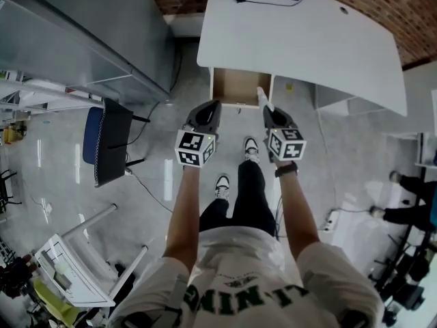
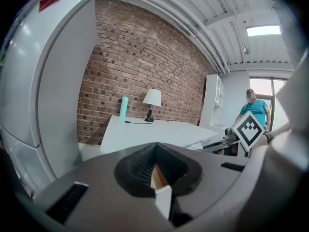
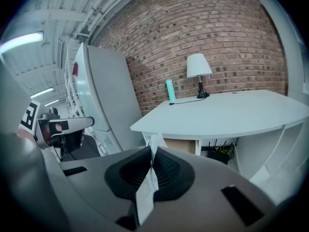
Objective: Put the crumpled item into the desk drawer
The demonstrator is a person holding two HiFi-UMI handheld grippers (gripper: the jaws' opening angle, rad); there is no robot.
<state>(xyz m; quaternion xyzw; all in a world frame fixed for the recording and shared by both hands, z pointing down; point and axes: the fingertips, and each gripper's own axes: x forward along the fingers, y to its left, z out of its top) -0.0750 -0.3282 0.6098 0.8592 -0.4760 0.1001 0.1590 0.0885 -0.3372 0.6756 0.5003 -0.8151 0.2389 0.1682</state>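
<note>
- At 12 o'clock from the person in the head view, a drawer [image 1: 237, 86] stands pulled out from under the white worktop [image 1: 307, 39]. Its tan inside looks bare as far as I can see.
- Jaws of the right gripper [image 3: 153, 152] are pressed together on the crumpled paper [image 3: 145, 197]. It is a white strip that pokes out past the tips and trails back through the slot.
- Jaws of the left gripper [image 1: 212, 106] are drawn together with the tips meeting, and I can make out nothing held. The tan and white in its slot I take for the drawer seen beyond.
- From the right gripper the drawer lies at about 11 o'clock in the head view, close by. The paper's front end shows against the drawer's right-hand corner, but how high above it the paper hangs cannot be told.
- The paper's long axis runs from 11 to 5 o'clock, in line with the jaws that hold it.
- The 2 grippers are both near the drawer front, and from the left gripper it lies at 1 o'clock. Only the right gripper carries the paper, so I judge the coming move to be its own: a short reach toward 11 o'clock and down, then a release.
</note>
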